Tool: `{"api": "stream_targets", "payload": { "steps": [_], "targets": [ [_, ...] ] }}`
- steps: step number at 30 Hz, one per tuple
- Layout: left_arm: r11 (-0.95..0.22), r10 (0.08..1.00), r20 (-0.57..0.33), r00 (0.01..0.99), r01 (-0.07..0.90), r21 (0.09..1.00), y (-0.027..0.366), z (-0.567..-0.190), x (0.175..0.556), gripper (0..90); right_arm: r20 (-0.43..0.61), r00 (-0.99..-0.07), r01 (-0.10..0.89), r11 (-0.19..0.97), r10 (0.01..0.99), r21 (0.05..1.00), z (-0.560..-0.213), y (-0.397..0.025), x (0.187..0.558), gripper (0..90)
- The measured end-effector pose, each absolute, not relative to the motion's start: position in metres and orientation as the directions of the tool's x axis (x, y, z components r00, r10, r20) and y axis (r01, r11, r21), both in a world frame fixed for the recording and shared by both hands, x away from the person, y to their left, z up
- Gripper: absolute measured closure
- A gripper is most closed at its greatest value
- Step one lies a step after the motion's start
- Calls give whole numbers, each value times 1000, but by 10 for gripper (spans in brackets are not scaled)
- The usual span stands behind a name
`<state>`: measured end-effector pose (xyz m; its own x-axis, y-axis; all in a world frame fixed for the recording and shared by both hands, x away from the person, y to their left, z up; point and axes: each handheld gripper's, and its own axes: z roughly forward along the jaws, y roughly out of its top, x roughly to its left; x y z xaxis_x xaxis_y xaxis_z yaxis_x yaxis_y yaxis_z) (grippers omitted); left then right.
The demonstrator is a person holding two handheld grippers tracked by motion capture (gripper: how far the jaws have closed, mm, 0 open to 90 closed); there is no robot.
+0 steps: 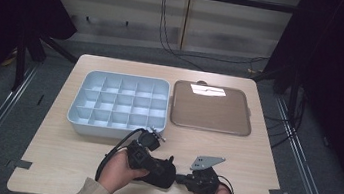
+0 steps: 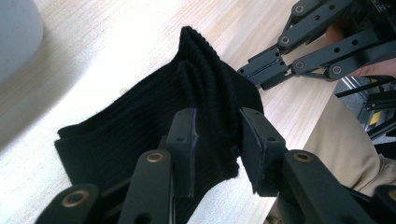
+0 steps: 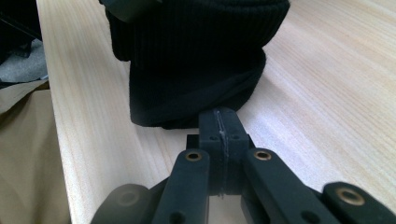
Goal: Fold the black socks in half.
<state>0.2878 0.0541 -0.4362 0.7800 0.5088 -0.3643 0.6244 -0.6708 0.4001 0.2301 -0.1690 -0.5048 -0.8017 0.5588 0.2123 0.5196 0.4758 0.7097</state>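
Black knit sock (image 2: pixel 154 116) looked soft and light: left gripper (image 2: pixel 217 140) pinched its bunched cuff, right gripper (image 3: pixel 220 135) sat closed at its 6 o'clock edge, grip unclear.

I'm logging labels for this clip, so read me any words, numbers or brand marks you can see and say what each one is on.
None can be read.
Divided tray: plain, no print.
Brown tray: plain; the white patch on it is glare.
Black knit cloth: no tag visible.
Left gripper and right gripper: no markings visible.
Yellow patch at the right edge of the left gripper view: too blurred to read.
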Motion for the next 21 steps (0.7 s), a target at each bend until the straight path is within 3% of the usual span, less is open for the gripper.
{"api": "stream_targets", "payload": {
  "steps": [13,21],
  "targets": [
    [-664,537,-337,773,634,397,57,-436,289,436,209,-803,518,480,559,708,-505,-169,230,896],
    [-660,549,-334,766,642,390,61,-437,291,349,210,-801,519,477,560,709,-505,-169,230,896]
  ]
}}
